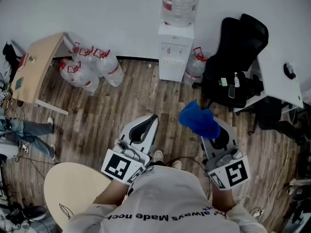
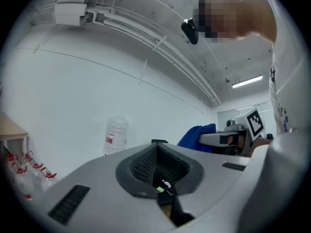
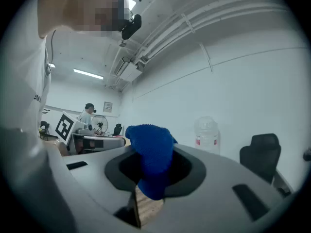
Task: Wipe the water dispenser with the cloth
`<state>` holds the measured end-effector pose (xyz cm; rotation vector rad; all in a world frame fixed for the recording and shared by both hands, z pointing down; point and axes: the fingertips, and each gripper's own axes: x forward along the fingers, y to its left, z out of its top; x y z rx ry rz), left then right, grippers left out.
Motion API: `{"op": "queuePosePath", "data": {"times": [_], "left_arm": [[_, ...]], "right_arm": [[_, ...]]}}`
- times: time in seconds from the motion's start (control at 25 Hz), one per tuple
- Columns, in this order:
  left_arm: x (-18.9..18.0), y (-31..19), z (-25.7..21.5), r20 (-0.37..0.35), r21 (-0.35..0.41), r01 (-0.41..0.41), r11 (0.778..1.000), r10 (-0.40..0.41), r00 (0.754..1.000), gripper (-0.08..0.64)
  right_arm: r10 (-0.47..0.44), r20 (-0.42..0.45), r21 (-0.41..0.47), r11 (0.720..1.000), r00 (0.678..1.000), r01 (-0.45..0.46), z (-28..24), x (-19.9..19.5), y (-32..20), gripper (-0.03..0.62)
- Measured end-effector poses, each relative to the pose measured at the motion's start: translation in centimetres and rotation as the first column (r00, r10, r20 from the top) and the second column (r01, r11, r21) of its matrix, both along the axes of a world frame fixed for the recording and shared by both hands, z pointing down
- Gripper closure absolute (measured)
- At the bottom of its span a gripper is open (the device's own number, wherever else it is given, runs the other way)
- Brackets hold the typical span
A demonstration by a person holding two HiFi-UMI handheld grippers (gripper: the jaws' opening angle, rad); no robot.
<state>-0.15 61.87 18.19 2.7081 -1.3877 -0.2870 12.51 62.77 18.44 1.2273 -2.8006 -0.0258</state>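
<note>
In the head view, the left gripper [image 1: 149,124] is hovering over the wooden floor [image 1: 121,101]. The right gripper [image 1: 218,140] is carrying the blue cloth [image 1: 197,120]. The water dispenser [image 1: 175,52] is standing ahead, well apart from both. In the left gripper view, the jaws are pressing together on nothing. In the right gripper view, the jaws are clamping the cloth, which is bulging above them.
</note>
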Motion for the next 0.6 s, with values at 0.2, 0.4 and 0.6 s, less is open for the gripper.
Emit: {"op": "queuePosePath", "data": {"times": [0.2, 0.4, 0.6], "left_arm": [[-2.2, -1.1, 0.8, 0.002, -0.013, 0.003, 1.000, -0.003, 1.000, 0.540], [-4.0, -2.1, 1.5, 0.005, -0.029, 0.006, 1.000, -0.006, 1.000, 0.540], [-4.0, -3.1, 1.4, 0.002, -0.026, -0.004, 1.000, 0.004, 1.000, 0.540]], "right_arm": [[0.000, 0.016, 0.014, 1.000, 1.000, 0.000, -0.2, -1.9, -0.9, 0.492], [0.035, 0.022, -0.012, 0.999, 0.999, -0.035, 0.6, -2.6, -2.2, 0.492], [0.041, 0.027, -0.032, 0.999, 0.999, -0.040, 1.2, -2.9, -3.4, 0.492]]}}
